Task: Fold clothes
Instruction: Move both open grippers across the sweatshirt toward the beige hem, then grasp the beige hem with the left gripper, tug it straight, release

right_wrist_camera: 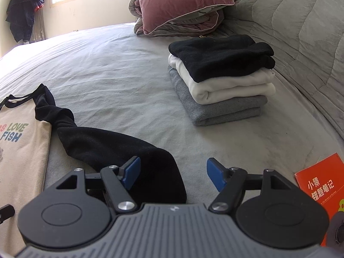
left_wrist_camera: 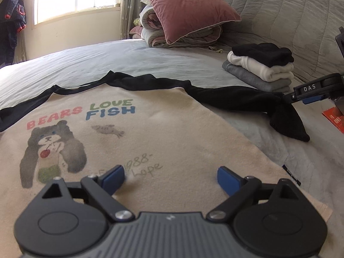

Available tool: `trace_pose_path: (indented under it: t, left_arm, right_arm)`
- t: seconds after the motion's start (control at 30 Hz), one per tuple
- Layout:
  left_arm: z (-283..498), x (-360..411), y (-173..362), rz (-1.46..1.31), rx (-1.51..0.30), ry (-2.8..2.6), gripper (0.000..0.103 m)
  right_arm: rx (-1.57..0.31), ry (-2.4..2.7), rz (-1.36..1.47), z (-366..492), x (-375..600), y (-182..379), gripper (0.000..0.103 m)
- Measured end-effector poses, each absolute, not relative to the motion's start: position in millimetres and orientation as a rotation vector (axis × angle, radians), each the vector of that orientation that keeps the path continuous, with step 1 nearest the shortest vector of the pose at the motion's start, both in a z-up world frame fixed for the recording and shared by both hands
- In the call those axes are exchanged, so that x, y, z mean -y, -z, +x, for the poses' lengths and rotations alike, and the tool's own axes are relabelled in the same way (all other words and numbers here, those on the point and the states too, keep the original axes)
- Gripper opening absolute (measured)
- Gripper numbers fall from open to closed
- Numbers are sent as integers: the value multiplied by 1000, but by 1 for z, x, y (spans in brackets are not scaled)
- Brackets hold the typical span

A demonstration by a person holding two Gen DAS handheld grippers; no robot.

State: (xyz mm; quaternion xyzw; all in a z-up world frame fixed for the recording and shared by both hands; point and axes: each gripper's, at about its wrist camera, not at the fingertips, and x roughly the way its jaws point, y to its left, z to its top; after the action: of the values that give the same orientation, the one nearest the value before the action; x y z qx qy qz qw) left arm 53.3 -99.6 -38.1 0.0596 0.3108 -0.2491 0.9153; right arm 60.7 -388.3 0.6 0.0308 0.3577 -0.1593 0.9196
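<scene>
A beige shirt (left_wrist_camera: pixel 163 133) with black sleeves, a bear print and the words "BEARS LOVE FISH" lies face up on the grey bed sheet (left_wrist_camera: pixel 107 64). My left gripper (left_wrist_camera: pixel 171 175) hovers open just over its lower front, with nothing between the pads. The shirt's right black sleeve (right_wrist_camera: pixel 120 148) stretches sideways across the sheet, twisted near the shoulder. My right gripper (right_wrist_camera: pixel 173 168) is open over the cuff end of that sleeve; the cuff lies under its left finger and partway into the gap. In the left wrist view the right gripper (left_wrist_camera: pixel 301 95) shows at the sleeve's end.
A stack of folded clothes (right_wrist_camera: pixel 221 79), black on white on grey, sits at the back right by the quilted headboard (right_wrist_camera: pixel 301 21). A pink pillow (right_wrist_camera: pixel 178 2) rests on a folded quilt. An orange booklet (right_wrist_camera: pixel 318 189) lies at the right. A dark jacket (left_wrist_camera: pixel 13 21) hangs far left.
</scene>
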Motion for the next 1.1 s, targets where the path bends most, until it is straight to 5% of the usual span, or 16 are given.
trace_pose_path:
  t: [1.1]
  left_arm:
    - [-64, -18, 23, 206, -672, 399, 94]
  right_arm:
    - [-698, 14, -55, 4, 346, -10, 74]
